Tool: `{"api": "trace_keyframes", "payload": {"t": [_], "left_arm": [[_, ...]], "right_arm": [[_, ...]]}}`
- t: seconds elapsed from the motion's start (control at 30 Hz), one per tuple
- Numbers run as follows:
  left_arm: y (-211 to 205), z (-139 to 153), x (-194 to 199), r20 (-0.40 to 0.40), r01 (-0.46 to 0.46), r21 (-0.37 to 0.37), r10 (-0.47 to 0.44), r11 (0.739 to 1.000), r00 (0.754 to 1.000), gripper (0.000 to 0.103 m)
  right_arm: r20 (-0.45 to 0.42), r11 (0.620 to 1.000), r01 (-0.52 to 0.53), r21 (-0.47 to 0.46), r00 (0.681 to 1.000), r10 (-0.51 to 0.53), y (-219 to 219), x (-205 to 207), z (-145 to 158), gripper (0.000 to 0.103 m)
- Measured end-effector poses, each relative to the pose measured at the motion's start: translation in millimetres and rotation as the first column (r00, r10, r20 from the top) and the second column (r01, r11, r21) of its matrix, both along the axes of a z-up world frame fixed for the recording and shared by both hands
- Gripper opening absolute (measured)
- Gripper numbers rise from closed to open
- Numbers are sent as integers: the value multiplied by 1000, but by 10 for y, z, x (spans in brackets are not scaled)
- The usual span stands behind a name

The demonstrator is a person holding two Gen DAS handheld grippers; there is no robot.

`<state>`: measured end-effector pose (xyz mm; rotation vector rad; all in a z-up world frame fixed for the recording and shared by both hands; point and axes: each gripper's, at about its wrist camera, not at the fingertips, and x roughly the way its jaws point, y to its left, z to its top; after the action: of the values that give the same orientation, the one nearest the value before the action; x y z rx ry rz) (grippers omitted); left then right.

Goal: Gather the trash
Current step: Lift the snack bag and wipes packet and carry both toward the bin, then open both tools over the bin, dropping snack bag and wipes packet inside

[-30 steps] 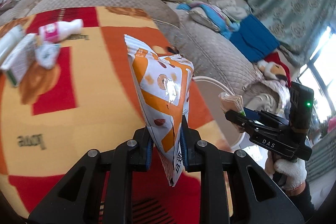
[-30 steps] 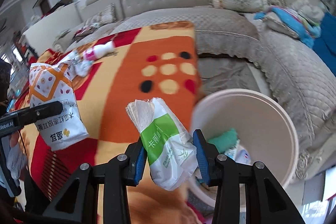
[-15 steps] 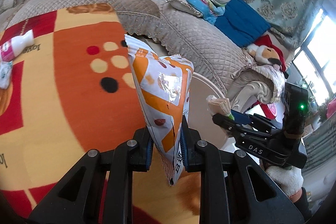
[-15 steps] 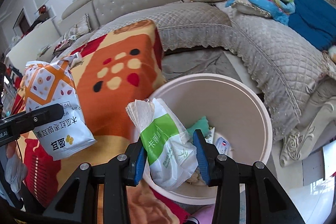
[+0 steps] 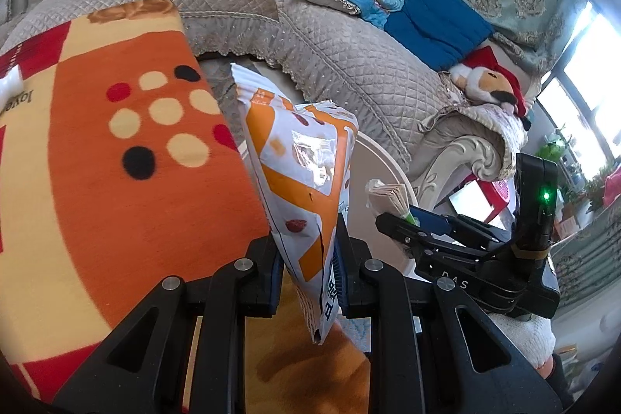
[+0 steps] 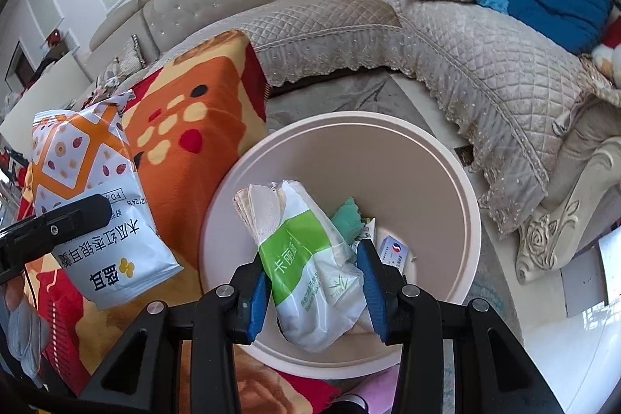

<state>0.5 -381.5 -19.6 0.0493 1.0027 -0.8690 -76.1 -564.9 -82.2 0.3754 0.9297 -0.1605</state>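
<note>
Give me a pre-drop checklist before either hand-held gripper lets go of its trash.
1. Right hand-held gripper clamped on the tissue pack: ok.
2. Tissue pack over the open bin: ok; the bin's inside shows behind and below it.
3. Left hand-held gripper clamped on the snack bag: ok.
4. Snack bag over the bin: not ok; in the right wrist view it hangs left of the rim, over the orange blanket.
5. Room left in the bin: ok; only a few items lie at the bottom.
6. The two grippers apart from each other: ok; a gap shows between them.
</note>
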Motion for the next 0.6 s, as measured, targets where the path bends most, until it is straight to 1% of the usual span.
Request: {"api": "trace_keyframes", "payload": {"t": [0.17,0.33,0.43,0.47,0.5,0.53,0.6], "left_arm": [[-96,-75,31,-20,-2,5,2,1000,1000,19],[-186,-108,30,-19,4,13,-4,1000,1000,19],[-209,-115,30,-21,5,14,-5,1000,1000,23],[-215,-115,27,-19,7,21,-7,1000,1000,29],[-218,-113,22,-14,9,26,-8,1000,1000,39],[-216,-114,7,-9,9,25,-9,1000,1000,41],[-204,-110,4,-7,5,25,-5,1000,1000,42]], "right_arm": [[-13,1000,18,6,1000,-18,-53,15,-70,41],[-26,999,28,24,999,-28,-103,32,-127,42],[-33,999,48,22,998,-47,-143,39,-139,47],[-37,998,57,25,998,-56,-163,36,-147,48],[-41,998,61,28,997,-60,-175,38,-156,49],[-44,997,66,33,997,-64,-186,36,-165,49],[-49,997,70,36,997,-68,-194,36,-173,49]]}}
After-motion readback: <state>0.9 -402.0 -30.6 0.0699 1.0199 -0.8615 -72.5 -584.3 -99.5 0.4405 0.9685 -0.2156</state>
